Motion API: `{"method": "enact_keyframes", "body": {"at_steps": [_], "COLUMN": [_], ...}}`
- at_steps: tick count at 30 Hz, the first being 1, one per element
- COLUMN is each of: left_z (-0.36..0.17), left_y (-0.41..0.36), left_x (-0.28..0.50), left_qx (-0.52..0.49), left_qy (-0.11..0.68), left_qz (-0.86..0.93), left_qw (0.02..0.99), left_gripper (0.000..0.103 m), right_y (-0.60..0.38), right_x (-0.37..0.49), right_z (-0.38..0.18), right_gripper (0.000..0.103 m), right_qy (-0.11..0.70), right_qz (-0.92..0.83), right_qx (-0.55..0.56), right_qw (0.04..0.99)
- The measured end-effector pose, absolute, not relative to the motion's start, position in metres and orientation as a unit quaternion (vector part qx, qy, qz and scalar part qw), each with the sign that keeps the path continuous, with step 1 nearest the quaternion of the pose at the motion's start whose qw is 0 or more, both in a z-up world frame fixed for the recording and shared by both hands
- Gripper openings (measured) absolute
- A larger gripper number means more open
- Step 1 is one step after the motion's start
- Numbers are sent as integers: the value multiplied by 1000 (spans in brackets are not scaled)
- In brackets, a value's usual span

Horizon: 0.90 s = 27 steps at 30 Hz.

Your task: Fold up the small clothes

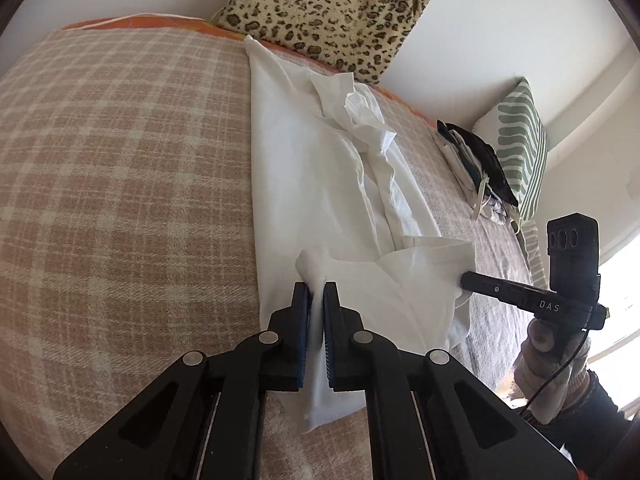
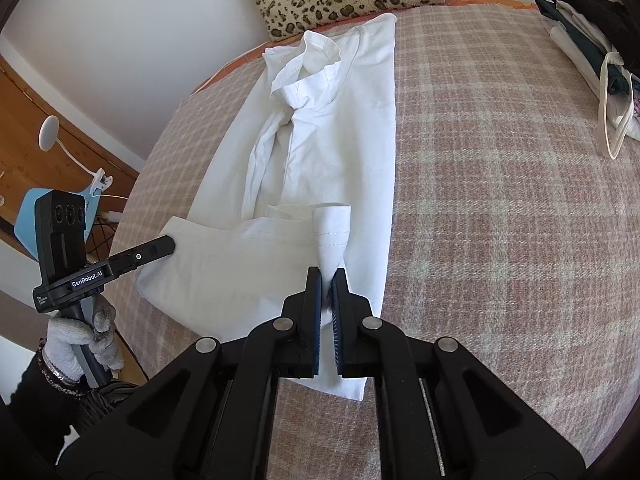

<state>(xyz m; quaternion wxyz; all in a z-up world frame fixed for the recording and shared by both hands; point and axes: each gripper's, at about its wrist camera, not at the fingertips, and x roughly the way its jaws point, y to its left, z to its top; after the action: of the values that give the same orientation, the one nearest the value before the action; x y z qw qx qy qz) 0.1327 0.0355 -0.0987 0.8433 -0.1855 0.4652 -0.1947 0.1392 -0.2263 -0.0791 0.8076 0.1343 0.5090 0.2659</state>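
Note:
A white garment (image 1: 320, 184) lies lengthwise on the plaid bed cover (image 1: 120, 200), partly folded, with a bunched sleeve along its middle. It also shows in the right wrist view (image 2: 332, 140). My left gripper (image 1: 316, 286) is shut on one corner of the garment's near hem, lifted a little. My right gripper (image 2: 327, 274) is shut on the other near corner. Each gripper shows in the other's view, the right one (image 1: 466, 280) and the left one (image 2: 170, 245), both pinching the hem. The hem is folded up toward the middle.
A leopard-print bag (image 1: 332, 12) stands against the wall at the bed's far edge. A pile of dark and light clothes (image 1: 476, 164) and a green-striped cushion (image 1: 520, 140) lie at the right. A wooden door and a blue chair (image 2: 28, 212) are left of the bed.

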Motion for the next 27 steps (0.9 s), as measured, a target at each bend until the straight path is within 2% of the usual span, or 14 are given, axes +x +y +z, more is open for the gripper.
{"method": "enact_keyframes", "body": {"at_steps": [1, 3, 8, 9, 12, 13, 16, 18, 21, 22, 24, 27], "left_z": [-95, -94, -112, -111, -103, -99, -91, -87, -85, -86, -87, -88], "left_y": [34, 32, 38, 38, 38, 38, 38, 38, 40, 42, 40, 34], "left_x": [131, 132, 138, 137, 131, 130, 131, 134, 140, 141, 141, 137], "left_qx": [-172, -142, -161, -158, -155, -157, -154, -153, -154, -159, -158, -144], "left_qy": [456, 445, 464, 461, 439, 430, 410, 401, 396, 398, 403, 406], "left_qz": [-196, -193, -177, -177, -173, -173, -164, -158, -150, -150, -157, -169], "left_qw": [851, 863, 853, 855, 868, 872, 884, 889, 893, 891, 888, 886], "left_gripper": [5, 5, 5, 5, 5, 5, 4, 3, 3, 3, 3, 3], "right_y": [-231, -235, -240, -241, -246, -247, -241, -235, -236, -234, -232, -231], "right_x": [138, 135, 143, 143, 141, 141, 142, 145, 145, 144, 138, 132], "right_z": [-80, -77, -88, -87, -82, -82, -82, -84, -85, -84, -84, -89], "right_gripper": [6, 6, 8, 13, 40, 42, 40, 26, 26, 37, 52, 54], "right_qy": [519, 517, 514, 509, 492, 490, 489, 496, 497, 499, 499, 498], "right_qz": [276, 257, 275, 269, 275, 279, 274, 277, 306, 316, 331, 334], "right_qx": [159, 141, 155, 144, 140, 145, 129, 122, 149, 142, 125, 104], "right_qw": [793, 804, 798, 805, 814, 813, 818, 814, 798, 795, 792, 793]}}
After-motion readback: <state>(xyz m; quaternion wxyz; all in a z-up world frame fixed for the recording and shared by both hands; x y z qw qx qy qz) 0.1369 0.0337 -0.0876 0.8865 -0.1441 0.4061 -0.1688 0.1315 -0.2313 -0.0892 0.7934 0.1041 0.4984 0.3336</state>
